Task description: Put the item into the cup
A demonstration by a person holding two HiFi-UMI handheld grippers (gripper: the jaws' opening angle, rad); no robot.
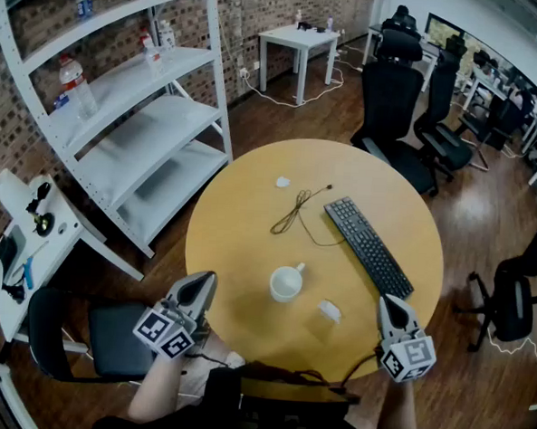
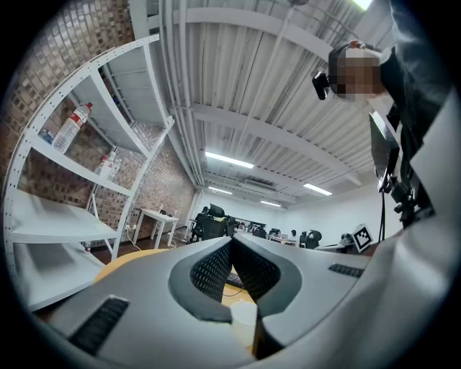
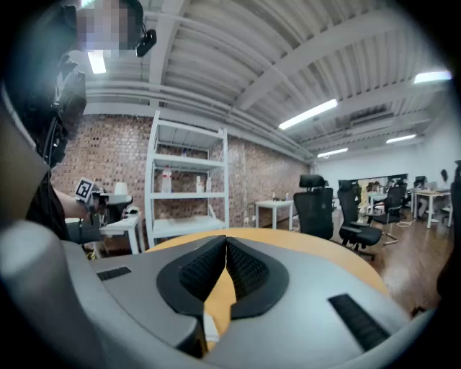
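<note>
A white cup [image 1: 286,283] stands upright on the round yellow table [image 1: 239,244], near its front. A small white item [image 1: 330,310] lies on the tabletop just right of the cup. My left gripper [image 1: 205,279] hovers at the table's front-left edge, left of the cup, its jaws shut and empty. In the left gripper view the cup [image 2: 243,317] shows low behind the closed jaws [image 2: 232,241]. My right gripper [image 1: 389,303] is at the front-right edge, right of the item, also shut on nothing. In the right gripper view its jaws [image 3: 226,241] meet over the tabletop.
A black keyboard [image 1: 368,246] lies diagonally on the table's right side. A thin dark cable [image 1: 296,211] and a small white object [image 1: 282,182] lie farther back. White shelving [image 1: 130,110] stands at the left, office chairs [image 1: 389,89] behind, and a black chair [image 1: 98,335] at front left.
</note>
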